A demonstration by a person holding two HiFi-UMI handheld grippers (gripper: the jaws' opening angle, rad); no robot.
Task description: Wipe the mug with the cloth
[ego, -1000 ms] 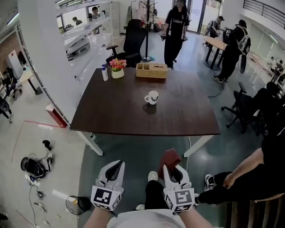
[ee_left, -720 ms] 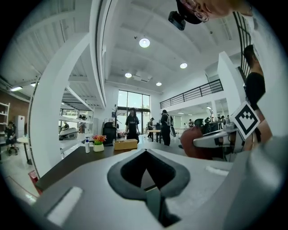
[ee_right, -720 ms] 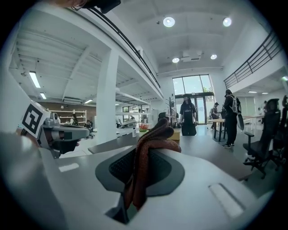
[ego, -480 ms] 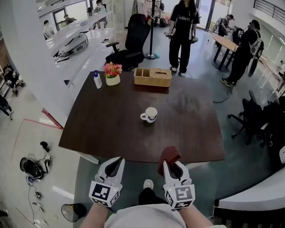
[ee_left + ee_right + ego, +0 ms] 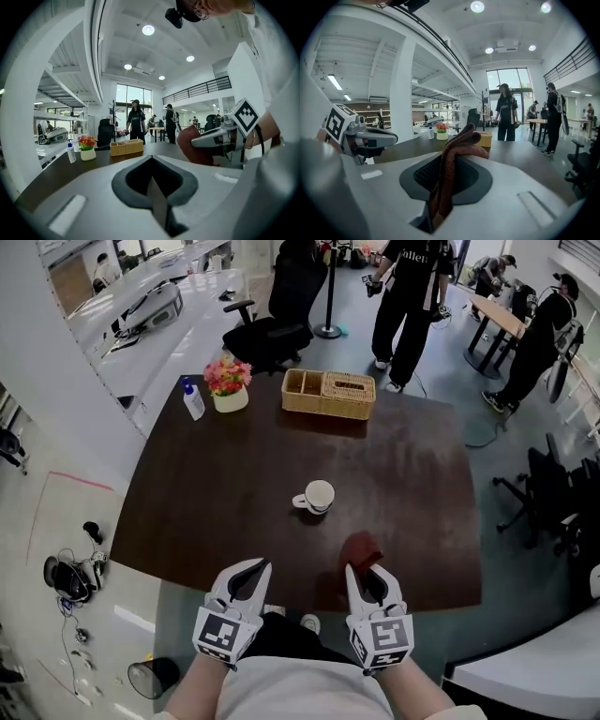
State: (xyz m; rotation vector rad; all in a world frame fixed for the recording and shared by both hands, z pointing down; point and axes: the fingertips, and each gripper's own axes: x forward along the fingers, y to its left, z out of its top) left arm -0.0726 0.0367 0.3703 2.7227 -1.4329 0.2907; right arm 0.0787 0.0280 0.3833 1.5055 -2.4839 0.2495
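1. The left claw (image 5: 249, 576) hangs over the near edge of the worktop (image 5: 206, 502). Its jaws are pressed together with nothing between them; its own view shows only the closed seam.
2. Along the far edge, from left to right, stand a spray bottle (image 5: 192, 399), a pot of flowers (image 5: 226, 387) and a wicker basket (image 5: 328, 393). They are well apart from both claws and seem to have no part in the job.
3. The mug (image 5: 317, 496) stands upright near the middle of the worktop with its handle towards the person's left. It is well apart from both claws and nothing touches it.
4. The right claw (image 5: 364, 579) is clamped on the reddish-brown cloth (image 5: 361, 547), which bunches up and out beyond the jaw tips. From above it is hard to say whether the cloth brushes the worktop; it is probably held just clear.
5. The step in hand looks like the approach: the cloth is gripped, but wiping has not begun.
6. The next move calls for the left claw to open and steady the mug, likely at the handle or rim. The right claw would carry the cloth forward and slightly left onto the mug's wall. An unsteadied mug could slide or tip under the rubbing.
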